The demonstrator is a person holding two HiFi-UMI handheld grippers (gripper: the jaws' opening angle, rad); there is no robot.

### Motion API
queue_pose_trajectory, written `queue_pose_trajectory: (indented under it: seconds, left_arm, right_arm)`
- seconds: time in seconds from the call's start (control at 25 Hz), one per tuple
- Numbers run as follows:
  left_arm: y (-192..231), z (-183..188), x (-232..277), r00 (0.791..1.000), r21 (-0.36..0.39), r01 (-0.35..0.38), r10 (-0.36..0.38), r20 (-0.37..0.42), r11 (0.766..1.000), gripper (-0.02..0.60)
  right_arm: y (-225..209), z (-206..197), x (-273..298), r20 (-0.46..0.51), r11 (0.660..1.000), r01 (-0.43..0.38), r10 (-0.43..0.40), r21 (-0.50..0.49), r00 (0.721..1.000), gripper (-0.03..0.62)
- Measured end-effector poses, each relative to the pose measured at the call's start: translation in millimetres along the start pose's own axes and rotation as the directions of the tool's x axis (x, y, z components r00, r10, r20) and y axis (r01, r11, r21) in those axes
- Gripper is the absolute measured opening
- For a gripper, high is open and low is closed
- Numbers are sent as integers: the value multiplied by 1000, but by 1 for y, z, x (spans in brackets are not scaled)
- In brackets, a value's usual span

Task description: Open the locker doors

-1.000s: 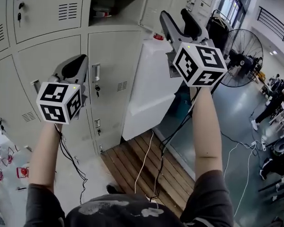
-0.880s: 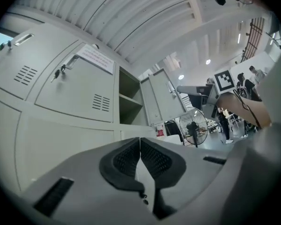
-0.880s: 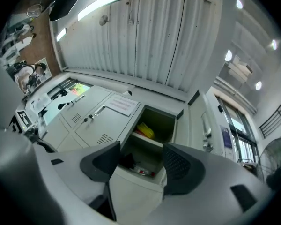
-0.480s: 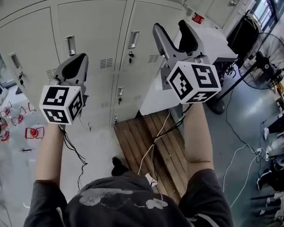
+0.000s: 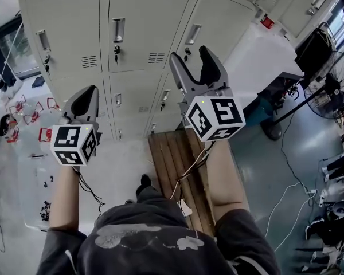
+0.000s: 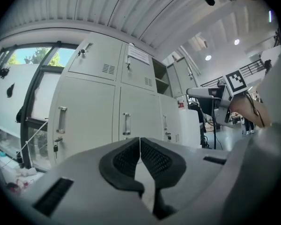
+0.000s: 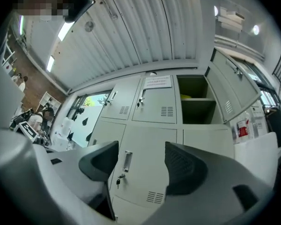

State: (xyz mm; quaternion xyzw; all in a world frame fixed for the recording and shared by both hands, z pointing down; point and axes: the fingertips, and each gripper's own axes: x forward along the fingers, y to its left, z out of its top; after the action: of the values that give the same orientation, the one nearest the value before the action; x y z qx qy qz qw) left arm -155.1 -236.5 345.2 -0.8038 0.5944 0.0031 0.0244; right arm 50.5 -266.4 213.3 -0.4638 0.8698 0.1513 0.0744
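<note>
Lockers (image 5: 132,27) stand in rows in front of the person, all pale grey. In the head view the doors facing the person are shut, and each has a small handle.

The left gripper (image 5: 86,96) is held out toward the lower doors and does not touch them. Its jaws are pressed together with nothing in them.

The right gripper (image 5: 190,55) is held out to its right, also clear of the doors. Its jaws have just been opening and now stand wide apart, with nothing between them. The right gripper view looks past them at a shut door (image 7: 145,172) and its handle (image 7: 127,161). Up and to the right, one open locker (image 7: 195,104) has its door swung out. Wooden boards (image 5: 178,165) lie on the floor below.
</note>
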Motion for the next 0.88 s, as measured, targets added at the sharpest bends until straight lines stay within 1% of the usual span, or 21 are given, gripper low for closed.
queue_pose_trajectory:
  seconds: [0.12, 0.28, 0.4, 0.6, 0.68, 0.72, 0.88]
  left_arm:
    - [13, -20, -10, 999, -10, -14, 13, -35, 1000, 11]
    - [28, -38, -16, 998, -34, -50, 48, -50, 998, 11]
    - [43, -49, -15, 995, -41, -72, 69, -73, 997, 11]
    - [74, -58, -2, 989, -28, -105, 102, -107, 994, 15]
    - [89, -56, 8, 988, -17, -116, 114, -105, 993, 28]
    - [97, -55, 14, 987, -12, -123, 122, -103, 992, 44]
    - [125, -56, 36, 985, -22, -142, 139, -100, 990, 49]
  right_arm:
    - [23, -29, 9, -39, 999, -25, 26, 30, 999, 302]
    - [47, -69, 27, -93, 996, -64, 70, 66, 993, 304]
    - [62, -91, 50, -106, 991, -92, 102, 101, 989, 304]
    - [86, -120, 103, -107, 979, -144, 161, 147, 981, 304]
    - [96, -129, 128, -111, 973, -170, 189, 158, 976, 304]
    - [101, -133, 140, -112, 970, -182, 202, 161, 973, 304]
    - [113, -144, 179, -109, 965, -207, 226, 164, 968, 304]
